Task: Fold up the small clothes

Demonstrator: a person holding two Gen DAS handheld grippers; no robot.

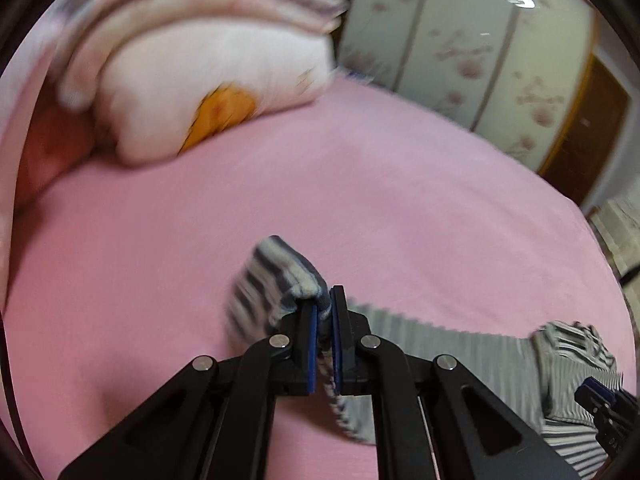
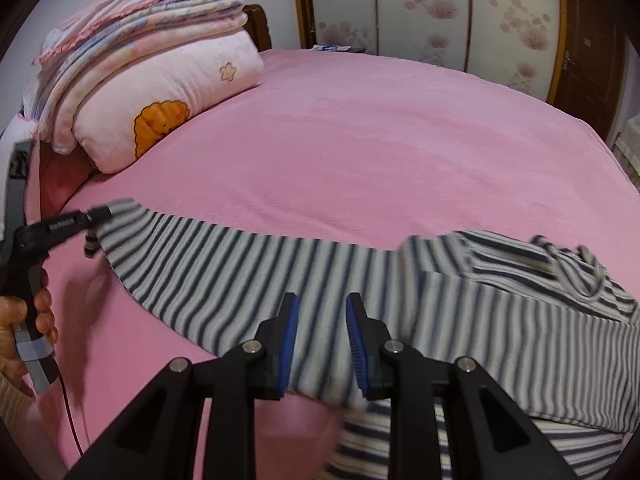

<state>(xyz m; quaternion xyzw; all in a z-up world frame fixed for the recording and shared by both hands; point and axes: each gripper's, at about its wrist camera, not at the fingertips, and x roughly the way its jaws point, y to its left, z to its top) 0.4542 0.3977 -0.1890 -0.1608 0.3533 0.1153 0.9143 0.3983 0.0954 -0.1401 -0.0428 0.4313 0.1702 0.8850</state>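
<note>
Left wrist view: left gripper (image 1: 324, 312) fingers pinch the striped garment's (image 1: 276, 276) edge; right gripper (image 2: 322, 320) fingers parted above it.

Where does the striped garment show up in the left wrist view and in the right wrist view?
Left wrist: striped garment runs lower centre to lower right, its end pinched in the left tongs.
Right wrist: it crosses the lower half from left to right, under the open right tongs.
Shared landmark: pillow with the orange patch, upper left.
</note>
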